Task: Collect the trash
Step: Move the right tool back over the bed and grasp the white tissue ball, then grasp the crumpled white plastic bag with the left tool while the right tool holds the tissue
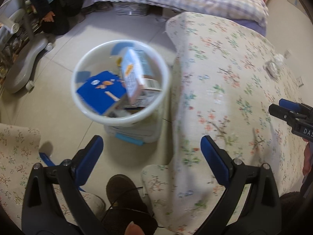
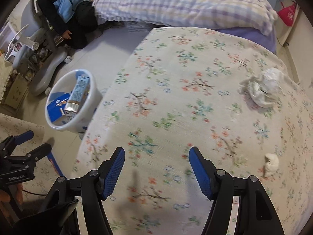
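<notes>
On the tiled floor at the left stands a round white plastic bin (image 2: 73, 101) already holding cartons; right of it, on the floral cloth-covered surface (image 2: 176, 90), lie a crumpled white tissue wad (image 2: 263, 89) and a smaller white scrap (image 2: 272, 164). The next pick probably goes best with the nearer gripper lowered straight over one scrap. The left gripper (image 1: 151, 152) hangs wide open and empty beside the bin; the right gripper (image 2: 156, 164) hovers partly open, empty, above the cloth.

One white bin (image 2: 92, 92) is seen on the floor, with two cartons (image 2: 78, 96) counted inside it. Right of the bin, two crumpled tissues (image 2: 262, 88) are counted on the floral cloth (image 2: 176, 98).
</notes>
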{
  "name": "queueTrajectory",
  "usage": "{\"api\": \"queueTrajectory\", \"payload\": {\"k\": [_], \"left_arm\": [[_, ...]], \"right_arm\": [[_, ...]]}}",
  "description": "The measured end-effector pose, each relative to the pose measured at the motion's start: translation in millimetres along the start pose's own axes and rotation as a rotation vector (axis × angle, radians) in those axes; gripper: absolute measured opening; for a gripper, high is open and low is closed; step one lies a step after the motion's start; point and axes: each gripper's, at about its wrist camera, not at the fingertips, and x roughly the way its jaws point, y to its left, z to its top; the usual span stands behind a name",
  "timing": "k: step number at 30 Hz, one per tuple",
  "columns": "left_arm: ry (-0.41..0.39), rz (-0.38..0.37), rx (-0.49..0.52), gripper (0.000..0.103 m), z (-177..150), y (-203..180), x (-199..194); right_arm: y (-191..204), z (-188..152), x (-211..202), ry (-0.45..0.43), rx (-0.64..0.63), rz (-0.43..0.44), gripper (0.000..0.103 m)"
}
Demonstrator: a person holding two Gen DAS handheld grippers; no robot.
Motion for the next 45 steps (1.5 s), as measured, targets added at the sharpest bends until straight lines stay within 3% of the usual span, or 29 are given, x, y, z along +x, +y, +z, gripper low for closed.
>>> {"api": "queueTrajectory", "payload": {"k": [16, 22, 23, 25, 29, 31, 37, 45], "left_arm": [[0.06, -0.068, 0.129, 0.099, 6, -78, 16], [0.077, -0.069, 0.174, 0.099, 10, -104, 23], [0.079, -0.071, 0.178, 0.099, 11, -107, 24], [0.083, -0.079, 0.183, 0.099, 13, -115, 26], [0.088, -0.088, 0.198, 0.099, 16, -131, 29], [0.085, -0.093, 0.205, 0.099, 18, -140, 29], [0.069, -0.126, 0.218, 0.099, 29, -174, 27], [-0.005, -0.092, 0.318, 0.099, 62, -240, 36]], "right_arm": [[-158, -41, -3, 0.047, 0.271, -0.069, 0.07], [-187, -48, 3, 0.052, 0.338, -0.089, 0.068], [-189, -48, 3, 0.049, 0.343, -0.089, 0.067], [-194, -46, 5, 0.053, 0.353, -0.082, 0.053], [-200, -44, 10, 0.052, 0.367, -0.058, 0.046], [-199, -41, 10, 0.047, 0.35, -0.056, 0.025], [-211, -43, -5, 0.013, 0.379, -0.037, 0.023], [-253, -69, -22, 0.006, 0.411, -0.077, 0.023]]}}
